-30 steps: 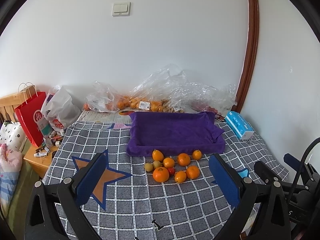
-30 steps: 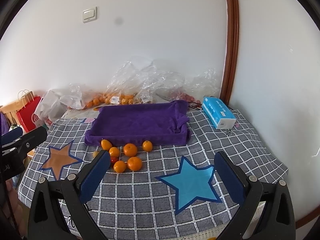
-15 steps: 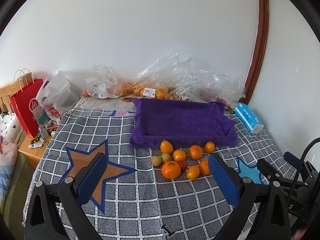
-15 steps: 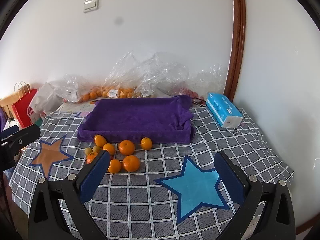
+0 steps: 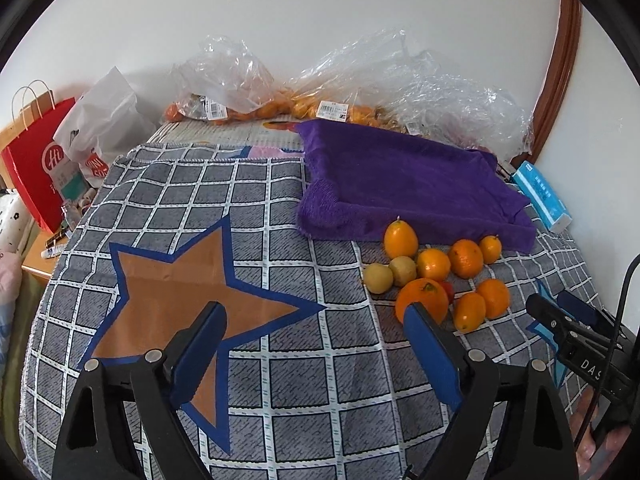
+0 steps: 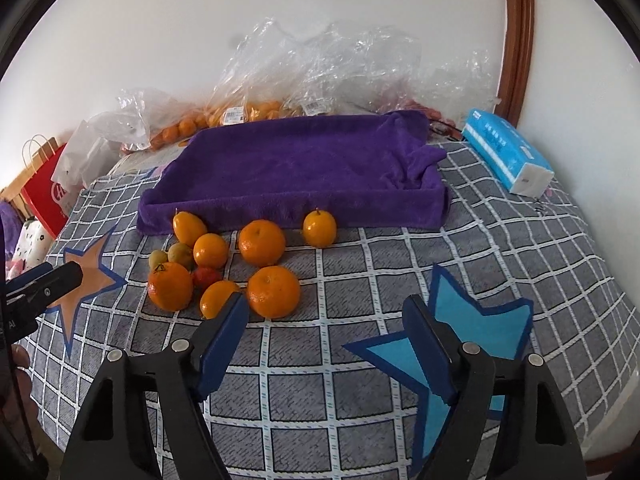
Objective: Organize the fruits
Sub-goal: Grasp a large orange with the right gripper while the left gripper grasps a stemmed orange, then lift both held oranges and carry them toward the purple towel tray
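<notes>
A cluster of several oranges (image 5: 422,300) (image 6: 273,291), small yellow-green fruits (image 5: 378,278) (image 6: 180,253) and one red fruit (image 6: 206,277) lies on the checked cloth, in front of a purple towel-lined tray (image 5: 400,172) (image 6: 296,160) with nothing in it. My left gripper (image 5: 314,316) hovers over the cloth just left of the cluster, jaws closing with nothing between them. My right gripper (image 6: 326,312) hangs just in front of the nearest orange, beside the blue star (image 6: 480,328); its jaws are closing too, with only cloth between them.
Clear plastic bags of more fruit (image 5: 280,108) (image 6: 248,114) line the wall behind the tray. A blue tissue pack (image 6: 506,156) lies at the right. A red paper bag (image 5: 36,172) and a white bag (image 5: 100,128) stand at the left. An orange star (image 5: 180,280) marks the cloth.
Both grippers have dropped lower and closer to the fruit cluster, and the jaws of both have narrowed. The fruits and the tray have not moved.
</notes>
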The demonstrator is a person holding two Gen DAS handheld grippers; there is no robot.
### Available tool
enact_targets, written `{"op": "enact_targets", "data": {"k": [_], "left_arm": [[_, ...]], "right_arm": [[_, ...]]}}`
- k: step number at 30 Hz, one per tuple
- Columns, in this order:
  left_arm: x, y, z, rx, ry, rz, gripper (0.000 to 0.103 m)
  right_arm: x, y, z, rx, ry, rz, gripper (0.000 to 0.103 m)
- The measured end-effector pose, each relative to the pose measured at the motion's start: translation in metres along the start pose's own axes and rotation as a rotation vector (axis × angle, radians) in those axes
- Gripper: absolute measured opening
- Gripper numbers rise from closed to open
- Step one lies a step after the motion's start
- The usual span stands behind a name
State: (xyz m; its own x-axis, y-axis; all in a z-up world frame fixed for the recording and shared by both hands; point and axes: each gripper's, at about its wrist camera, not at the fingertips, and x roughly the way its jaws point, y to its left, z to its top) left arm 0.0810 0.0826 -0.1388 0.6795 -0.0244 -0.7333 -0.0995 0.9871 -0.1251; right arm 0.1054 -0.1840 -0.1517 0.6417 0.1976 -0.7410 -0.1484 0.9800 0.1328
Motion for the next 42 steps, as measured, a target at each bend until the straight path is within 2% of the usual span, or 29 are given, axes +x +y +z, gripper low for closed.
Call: {"op": "enact_targets", "data": {"k": [2, 4, 7, 13, 16, 24, 27, 29, 31, 32, 34, 37, 40, 42], "left_arm": [[0.008, 0.005, -0.004, -0.005, 0.008, 0.003, 0.087], [0.013, 0.009, -0.006, -0.011, 0.02, -0.012, 0.086], [0.016, 0.009, -0.007, -0.013, 0.028, -0.034, 0.086], [0.02, -0.005, -0.01, 0.009, 0.023, -0.11, 0.086], [0.025, -0.016, -0.009, 0.034, 0.036, -0.139, 0.086], [0.044, -0.051, -0.006, 0.081, 0.056, -0.173, 0.074], [0.054, -0.062, -0.007, 0.08, 0.08, -0.199, 0.069], [0.061, -0.068, -0.008, 0.087, 0.086, -0.181, 0.068], [0.062, -0.073, -0.008, 0.099, 0.069, -0.156, 0.052], [0.064, -0.074, -0.009, 0.105, 0.078, -0.172, 0.041], [0.061, -0.072, -0.009, 0.104, 0.091, -0.177, 0.041], [0.047, -0.064, -0.011, 0.111, 0.063, -0.147, 0.041], [0.049, -0.053, -0.013, 0.112, 0.077, -0.107, 0.041], [0.052, -0.048, -0.015, 0.106, 0.074, -0.113, 0.043]], "right_arm": [[0.009, 0.003, 0.0, 0.004, 0.005, 0.023, 0.071], [0.021, 0.006, 0.0, 0.012, 0.025, 0.058, 0.069], [0.035, 0.008, 0.001, 0.017, 0.048, 0.08, 0.057], [0.054, 0.008, 0.001, 0.024, 0.074, 0.12, 0.055], [0.059, 0.007, 0.0, 0.014, 0.088, 0.156, 0.041], [0.037, -0.028, -0.004, 0.025, 0.022, 0.062, 0.041], [0.033, -0.043, -0.008, 0.034, 0.026, 0.032, 0.041], [0.033, -0.049, -0.009, 0.041, 0.03, 0.021, 0.041], [0.034, -0.054, -0.011, 0.049, 0.031, 0.023, 0.041], [0.034, -0.055, -0.012, 0.051, 0.033, 0.026, 0.041], [0.037, -0.055, -0.011, 0.051, 0.04, 0.029, 0.041], [0.04, -0.052, -0.01, 0.041, 0.044, 0.042, 0.041], [0.045, -0.045, -0.007, 0.028, 0.048, 0.049, 0.041], [0.049, -0.042, -0.007, 0.021, 0.048, 0.042, 0.041]]}}
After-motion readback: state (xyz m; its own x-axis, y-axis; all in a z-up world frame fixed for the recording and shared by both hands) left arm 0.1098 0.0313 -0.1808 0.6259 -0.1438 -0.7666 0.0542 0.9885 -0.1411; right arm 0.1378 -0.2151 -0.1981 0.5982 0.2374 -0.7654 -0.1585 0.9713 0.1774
